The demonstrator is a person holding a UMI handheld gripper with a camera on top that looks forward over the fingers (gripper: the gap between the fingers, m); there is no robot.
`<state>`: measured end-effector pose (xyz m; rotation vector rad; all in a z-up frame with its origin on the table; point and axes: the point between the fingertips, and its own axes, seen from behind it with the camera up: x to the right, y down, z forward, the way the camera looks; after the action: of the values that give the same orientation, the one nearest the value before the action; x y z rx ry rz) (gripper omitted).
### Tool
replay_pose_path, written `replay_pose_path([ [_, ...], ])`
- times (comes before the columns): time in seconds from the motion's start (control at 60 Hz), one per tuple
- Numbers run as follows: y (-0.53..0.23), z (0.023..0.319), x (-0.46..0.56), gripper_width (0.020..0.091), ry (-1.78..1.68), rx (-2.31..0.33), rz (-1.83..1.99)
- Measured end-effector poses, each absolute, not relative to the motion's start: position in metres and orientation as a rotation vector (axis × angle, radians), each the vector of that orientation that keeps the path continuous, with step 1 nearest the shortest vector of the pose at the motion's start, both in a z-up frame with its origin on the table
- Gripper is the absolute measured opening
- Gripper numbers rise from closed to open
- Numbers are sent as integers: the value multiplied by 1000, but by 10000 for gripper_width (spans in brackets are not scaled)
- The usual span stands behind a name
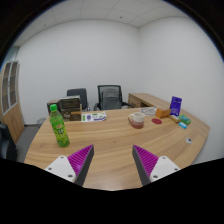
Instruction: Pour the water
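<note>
Purple-padded fingers (82,157) at the near edge of the view, spread wide, nothing between them; gripper (112,165) holds no object. Only bare wooden table (115,140) shows in the gap and just ahead.

Ahead and to the left of the left finger: green bottle (58,126), upright on the table, yellow-green label, well apart from the fingers. Contents not readable.

Farther ahead, right of centre: a pale cup-like container (136,119) standing on the table. Just beyond it to the right, a small orange-brown item (163,113). Near the table's right side, a small teal object (184,123), and behind it a dark blue box (176,104) standing upright. A small reddish thing (155,121) lies between the container and the teal object; cannot tell what it is.

Mid-table, beyond the bottle: flat papers or packets (94,117).

Far side of the table: two dark office chairs (109,96), and to their left a brown basket-like box (70,105). White walls behind; wooden cabinet (10,95) far left.
</note>
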<state>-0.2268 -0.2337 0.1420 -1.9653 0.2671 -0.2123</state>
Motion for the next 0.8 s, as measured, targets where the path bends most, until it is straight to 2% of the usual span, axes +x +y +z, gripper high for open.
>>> replay_pose_path([
  [0.233,-204,82,-336,802,160,-2061,-45],
  [0.567,-73,67,-424,807,44,-1991,65],
  [0.8,-2,75,-447,809,-57,-1902,54],
])
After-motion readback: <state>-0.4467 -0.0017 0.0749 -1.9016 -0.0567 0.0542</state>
